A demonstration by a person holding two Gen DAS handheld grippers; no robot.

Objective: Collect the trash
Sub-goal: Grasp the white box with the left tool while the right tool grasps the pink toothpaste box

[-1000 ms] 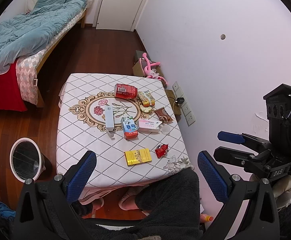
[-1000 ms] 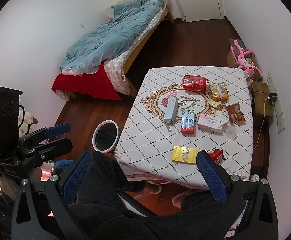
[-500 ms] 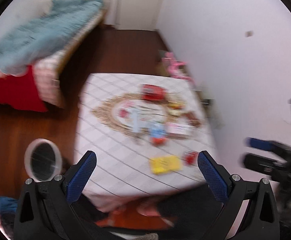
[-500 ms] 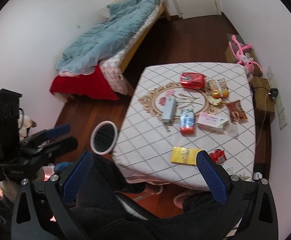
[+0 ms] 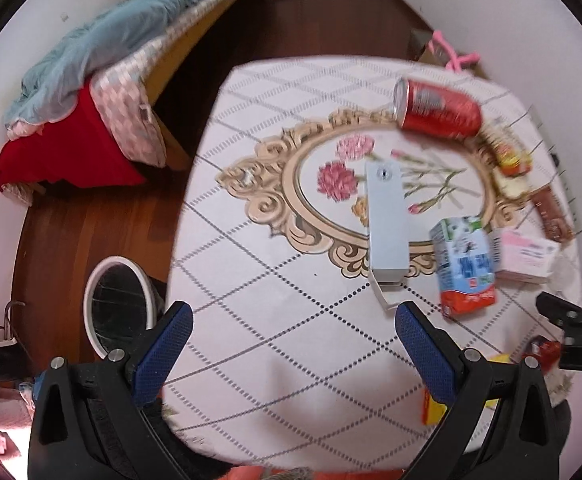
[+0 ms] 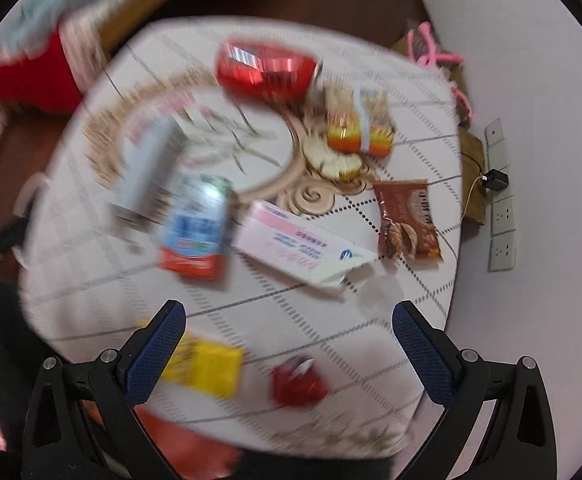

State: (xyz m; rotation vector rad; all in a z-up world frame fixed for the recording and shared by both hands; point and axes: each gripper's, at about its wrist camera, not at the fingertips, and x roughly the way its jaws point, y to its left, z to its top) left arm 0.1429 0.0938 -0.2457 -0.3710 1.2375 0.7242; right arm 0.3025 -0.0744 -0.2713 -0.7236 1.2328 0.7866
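**Trash spread over the table, both grippers empty above it**

Trash lies scattered on a table (image 5: 251, 280) covered with a white diamond-patterned cloth that has a gold oval frame and flowers at its centre. A bed (image 5: 103, 52) with a blue-green quilt and a red sheet stands beyond the table's left side, on dark wood floor. A white-rimmed trash bin (image 5: 117, 312) stands on the floor just beside the table's near left edge.

On the cloth, largest first: a grey-blue rectangular box (image 5: 386, 220) lies lengthwise across the oval frame; a red drink can (image 5: 437, 110) lies on its side at the far edge; a milk carton (image 5: 465, 266) lies just right of the box, with a pink-and-white tissue pack (image 6: 299, 248) next to it. Two orange-ended snack packets (image 6: 359, 124) lie side by side near the can, a brown cookie wrapper (image 6: 407, 220) further right. Near the front edge are a yellow packet (image 6: 205, 368) and a small red wrapper (image 6: 297, 380), blurred.

The left gripper (image 5: 291, 356) hangs over the near cloth, fingers spread wide, holding nothing. The right gripper (image 6: 289, 354) hangs likewise spread and empty, the red wrapper between its fingers in view.
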